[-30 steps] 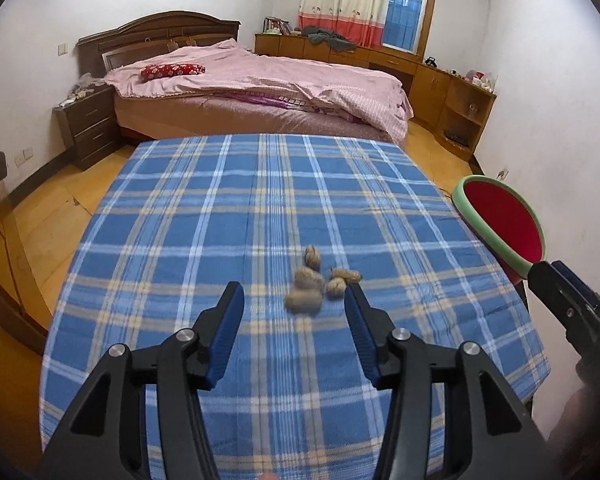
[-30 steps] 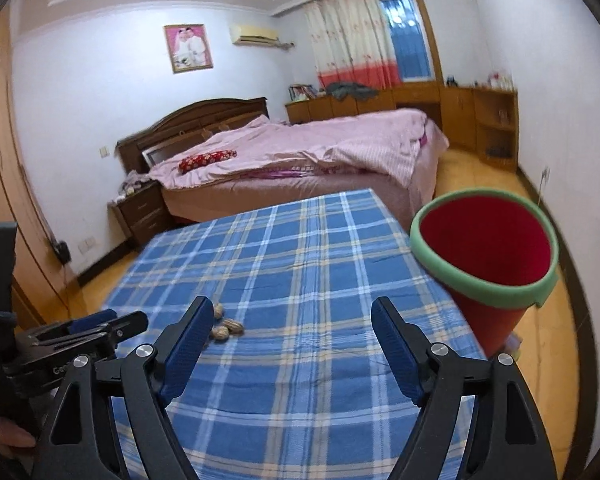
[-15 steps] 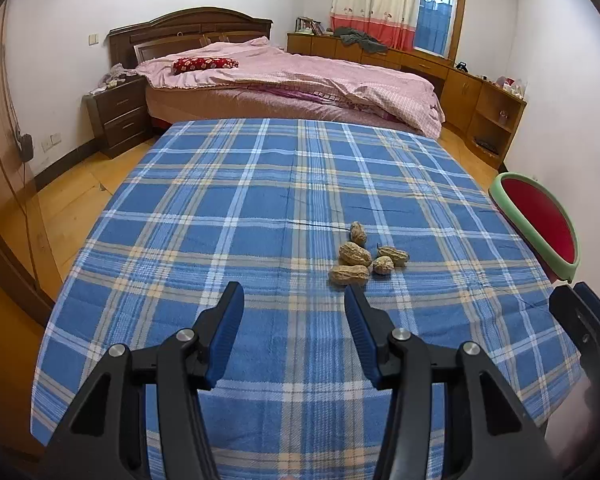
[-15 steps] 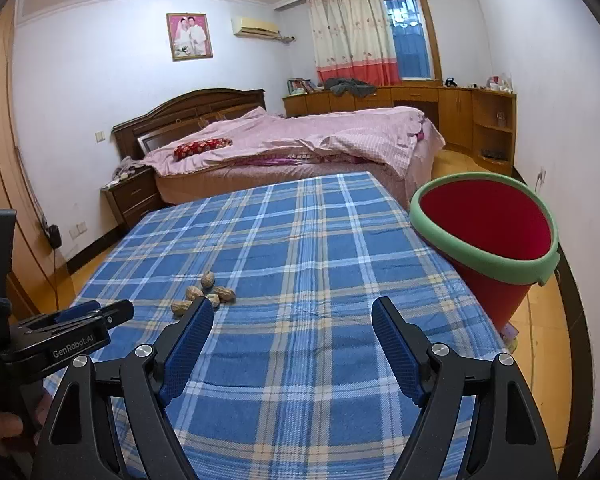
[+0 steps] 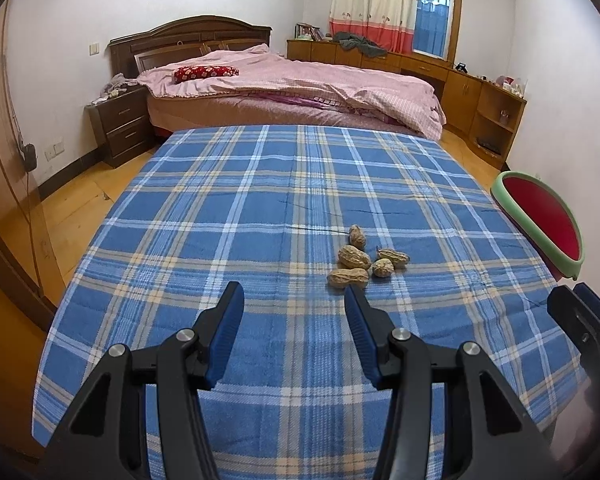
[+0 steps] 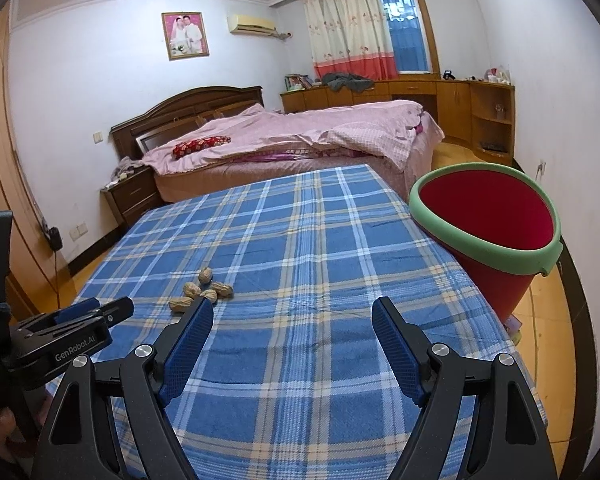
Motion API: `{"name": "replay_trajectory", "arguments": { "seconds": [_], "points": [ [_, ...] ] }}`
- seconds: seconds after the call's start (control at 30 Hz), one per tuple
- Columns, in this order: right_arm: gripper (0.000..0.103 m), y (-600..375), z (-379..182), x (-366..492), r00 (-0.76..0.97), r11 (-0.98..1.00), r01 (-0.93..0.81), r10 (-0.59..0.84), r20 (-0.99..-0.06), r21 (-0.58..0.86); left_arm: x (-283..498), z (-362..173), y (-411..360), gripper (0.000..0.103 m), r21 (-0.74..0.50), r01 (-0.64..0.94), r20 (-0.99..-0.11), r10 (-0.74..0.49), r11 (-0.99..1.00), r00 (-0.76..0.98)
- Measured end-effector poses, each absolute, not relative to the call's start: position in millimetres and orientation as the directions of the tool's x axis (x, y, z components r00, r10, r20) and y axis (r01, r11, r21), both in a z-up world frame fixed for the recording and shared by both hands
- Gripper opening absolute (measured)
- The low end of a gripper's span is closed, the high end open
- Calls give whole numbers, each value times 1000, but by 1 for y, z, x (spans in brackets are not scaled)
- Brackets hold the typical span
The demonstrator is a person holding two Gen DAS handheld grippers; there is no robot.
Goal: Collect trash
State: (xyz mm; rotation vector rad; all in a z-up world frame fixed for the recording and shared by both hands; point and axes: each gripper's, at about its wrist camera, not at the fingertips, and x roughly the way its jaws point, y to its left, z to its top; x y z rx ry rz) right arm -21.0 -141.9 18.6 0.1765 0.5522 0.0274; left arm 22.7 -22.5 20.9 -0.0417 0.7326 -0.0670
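Five peanuts [image 5: 362, 258] lay clustered on the table [image 5: 220, 220], at one o'clock just beyond the left gripper [image 5: 294, 308]. The bin [image 5: 540, 224] stood off the table's edge at three o'clock. The bed [image 5: 300, 84] lay behind the table at twelve, the nightstand [image 5: 120, 128] at ten.

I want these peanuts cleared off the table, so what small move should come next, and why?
Probably ease the left gripper forward and slightly right, until the nearest peanut sits between its fingers. That gripper is open and empty, and the five peanuts lie loose on the plaid tablecloth just beyond its right finger. The red bin waits at the table's right edge.
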Motion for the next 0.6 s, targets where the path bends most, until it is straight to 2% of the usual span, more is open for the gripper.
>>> {"name": "replay_trajectory", "arguments": {
  "seconds": [0.6],
  "points": [
    [82, -143, 17, -24, 853, 983, 33, 66, -518, 180, 21, 23, -22, 52, -66, 53, -642, -83, 996, 762]
  ]
}}
